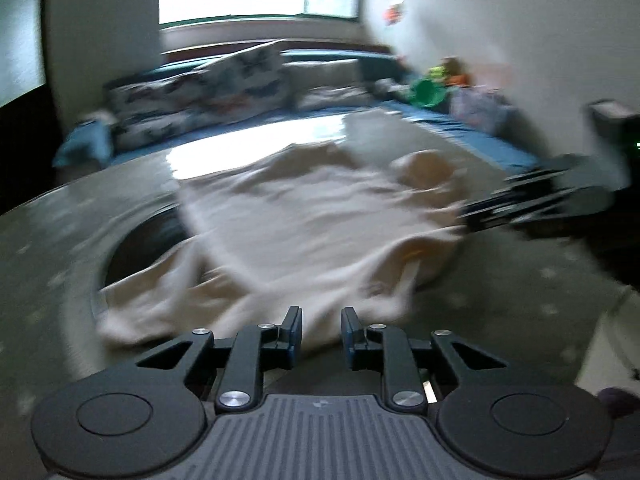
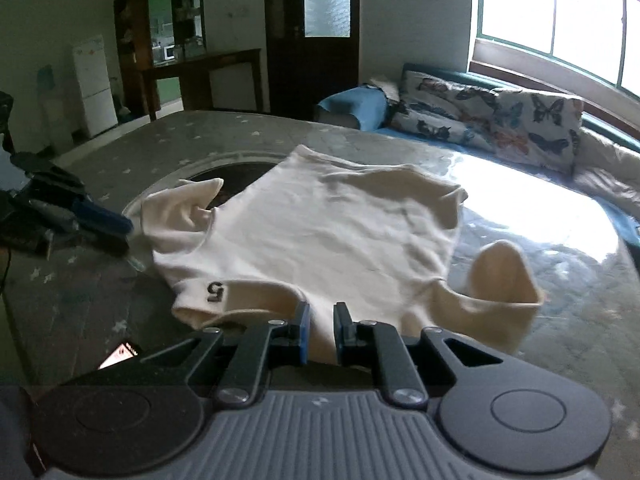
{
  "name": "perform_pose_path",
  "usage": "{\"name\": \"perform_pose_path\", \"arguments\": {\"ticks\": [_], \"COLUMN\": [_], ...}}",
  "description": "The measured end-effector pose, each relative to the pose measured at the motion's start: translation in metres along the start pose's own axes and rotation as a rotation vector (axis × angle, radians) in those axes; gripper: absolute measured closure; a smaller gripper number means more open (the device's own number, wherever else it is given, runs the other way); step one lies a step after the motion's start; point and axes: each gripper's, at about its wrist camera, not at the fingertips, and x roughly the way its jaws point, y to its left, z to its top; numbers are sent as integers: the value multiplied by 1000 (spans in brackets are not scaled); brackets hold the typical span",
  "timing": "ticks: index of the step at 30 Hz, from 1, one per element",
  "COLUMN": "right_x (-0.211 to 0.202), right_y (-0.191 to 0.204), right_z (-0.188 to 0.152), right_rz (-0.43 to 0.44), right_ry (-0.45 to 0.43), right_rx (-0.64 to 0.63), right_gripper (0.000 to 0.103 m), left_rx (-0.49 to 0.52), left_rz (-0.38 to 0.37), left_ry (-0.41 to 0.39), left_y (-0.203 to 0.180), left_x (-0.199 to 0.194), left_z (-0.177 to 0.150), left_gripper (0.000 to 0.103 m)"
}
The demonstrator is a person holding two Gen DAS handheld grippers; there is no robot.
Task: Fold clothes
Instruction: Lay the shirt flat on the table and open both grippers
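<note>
A cream T-shirt [image 1: 312, 220] [image 2: 320, 232] lies spread on the grey star-patterned table [image 1: 60, 240] [image 2: 100, 300], with a black "5" label [image 2: 215, 291] at its near hem. My left gripper [image 1: 320, 328] hangs over the shirt's near edge, its pads apart and not pressing on the cloth. The right wrist view shows it at the far left [image 2: 108, 224], beside a sleeve. My right gripper [image 2: 321, 328] sits low at the hem with a narrow gap between its pads; cloth shows in the gap, ungripped. In the blurred left wrist view it appears at the shirt's right edge [image 1: 476, 212].
A dark round inset [image 2: 232, 172] in the table lies partly under the shirt. A sofa with butterfly cushions [image 2: 500, 120] runs along the window side. A small flat object [image 2: 120, 354] lies near the table's front. A white fridge [image 2: 94, 84] stands far back.
</note>
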Motion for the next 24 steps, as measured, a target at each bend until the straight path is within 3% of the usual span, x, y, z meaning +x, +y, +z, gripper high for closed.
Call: {"name": "perform_pose_path", "arguments": {"ticks": [3, 8, 17, 24], "right_x": [9, 18, 28, 23], "right_y": [-4, -13, -25, -25], "right_z": [0, -7, -22, -22], "right_rz": [-2, -3, -1, -1], "right_ry": [2, 19, 49, 34], "right_rx": [18, 60, 108, 119], "right_gripper": [91, 91, 91, 91], "left_rx": [52, 72, 17, 0], "left_rz": [-75, -122, -111, -99], "left_ry": [-8, 26, 75, 47], "left_y": [-30, -57, -56, -54], "left_x": [24, 68, 102, 99], "left_z": [11, 21, 23, 23], "left_gripper": [79, 79, 79, 83]}}
